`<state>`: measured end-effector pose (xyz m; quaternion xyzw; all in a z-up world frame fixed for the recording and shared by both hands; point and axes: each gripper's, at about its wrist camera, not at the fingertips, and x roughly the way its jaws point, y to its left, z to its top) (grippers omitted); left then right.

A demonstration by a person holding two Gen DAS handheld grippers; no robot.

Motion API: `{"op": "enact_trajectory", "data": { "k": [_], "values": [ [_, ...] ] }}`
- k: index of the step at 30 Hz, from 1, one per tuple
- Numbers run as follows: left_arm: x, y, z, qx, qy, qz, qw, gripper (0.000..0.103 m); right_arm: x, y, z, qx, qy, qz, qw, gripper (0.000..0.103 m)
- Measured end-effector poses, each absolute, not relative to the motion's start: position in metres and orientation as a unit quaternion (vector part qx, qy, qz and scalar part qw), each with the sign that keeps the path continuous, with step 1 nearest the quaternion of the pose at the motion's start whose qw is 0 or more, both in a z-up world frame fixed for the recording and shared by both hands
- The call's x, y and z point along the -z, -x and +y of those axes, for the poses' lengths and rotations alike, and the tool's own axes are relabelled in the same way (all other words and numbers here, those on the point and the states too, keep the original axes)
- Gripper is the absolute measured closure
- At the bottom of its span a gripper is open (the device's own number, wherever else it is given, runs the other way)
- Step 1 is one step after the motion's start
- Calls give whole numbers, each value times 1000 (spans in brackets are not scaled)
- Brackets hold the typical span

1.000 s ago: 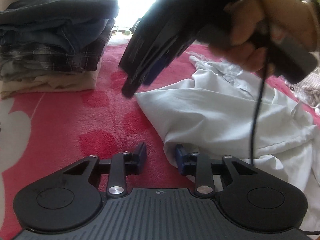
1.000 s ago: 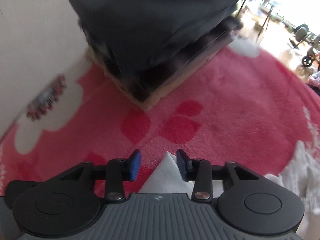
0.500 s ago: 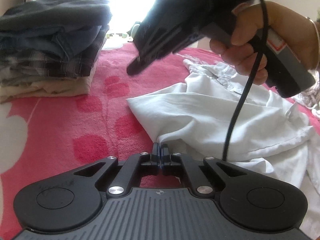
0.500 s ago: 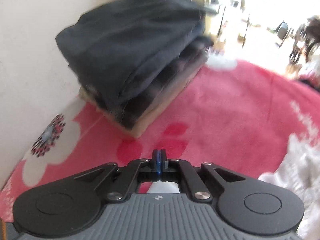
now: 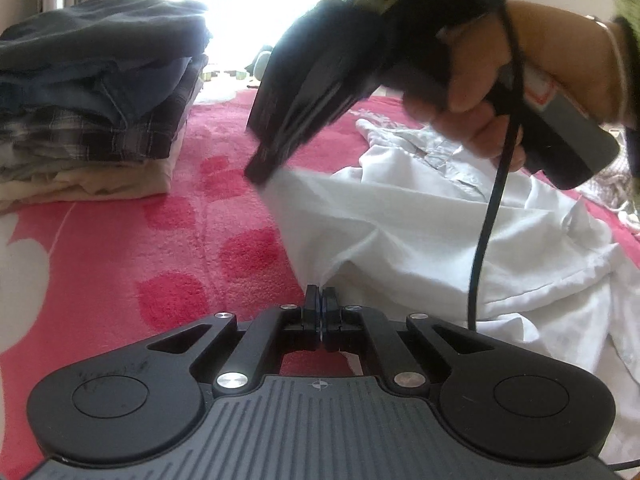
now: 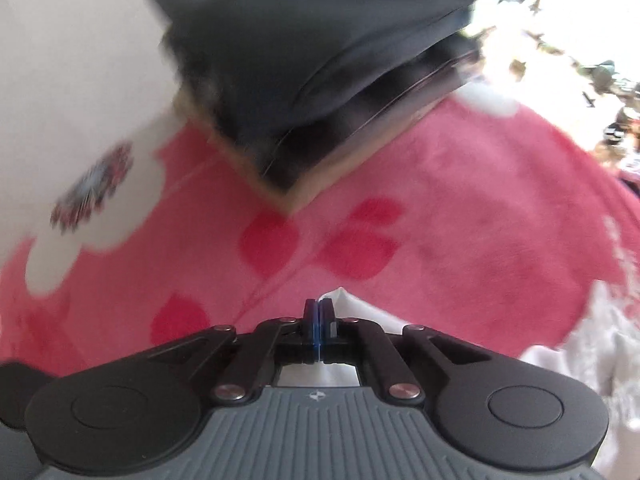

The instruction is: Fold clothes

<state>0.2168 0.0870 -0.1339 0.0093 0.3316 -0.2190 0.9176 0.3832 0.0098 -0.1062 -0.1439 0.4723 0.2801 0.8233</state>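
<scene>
Two grippers have hold of one white shirt (image 5: 420, 236), which lies rumpled on a pink flowered blanket (image 5: 120, 248).

Left wrist view: the left gripper (image 5: 320, 300) sits at 6 o'clock with its jaws pressed together on a pinch of the shirt's near edge, the cloth rising from the tips in a small peak. The shirt spreads from the centre out to 3 o'clock, its collar bunched toward 1 o'clock. At 12 to 2 o'clock the person's right hand (image 5: 500, 80) carries the right gripper (image 5: 256, 172), its tip down on the shirt's far corner and its cable hanging across the cloth. A stack of folded clothes (image 5: 96, 100) stands at 10 o'clock, apart from the shirt.

Right wrist view: blurred by motion. The right gripper (image 6: 319, 316) at 6 o'clock is closed as well, with a white corner of the shirt (image 6: 348, 300) poking out just beside its tips. The stack (image 6: 320, 72) fills 12 o'clock against a pale wall, and more white cloth shows at 4 o'clock.

Both holds look thin, a small bite of fabric each, so I judge that a quick or uneven pull could slip a corner free. The dangling cable could drag across the cloth and rumple it. A swing toward 12 o'clock could knock the stack.
</scene>
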Motion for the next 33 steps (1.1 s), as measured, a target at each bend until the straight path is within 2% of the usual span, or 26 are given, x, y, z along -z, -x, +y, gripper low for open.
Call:
{"op": "enact_trajectory", "data": {
  "k": [5, 16, 19, 23, 25, 29, 33],
  "values": [
    [132, -219, 89, 217, -3, 336, 917, 103, 99, -377, -12, -259, 80, 446, 853, 102],
    [142, -229, 101, 199, 16, 383, 902, 103, 140, -396, 0, -247, 21, 437, 865, 102],
    [142, -232, 103, 201, 21, 390, 898, 102, 136, -404, -9, -233, -8, 425, 875, 100],
    [139, -234, 112, 200, 48, 407, 890, 96, 101, -395, -49, -217, -43, 382, 897, 99],
    [136, -236, 120, 200, 67, 415, 885, 84, 83, -383, -73, -213, -43, 373, 902, 99],
    [126, -234, 147, 184, 128, 417, 881, 81, 63, -350, -115, -207, -20, 386, 899, 98],
    [128, -238, 170, 179, 216, 411, 868, 79, 77, -321, -135, -190, 11, 435, 880, 98]
  ]
}}
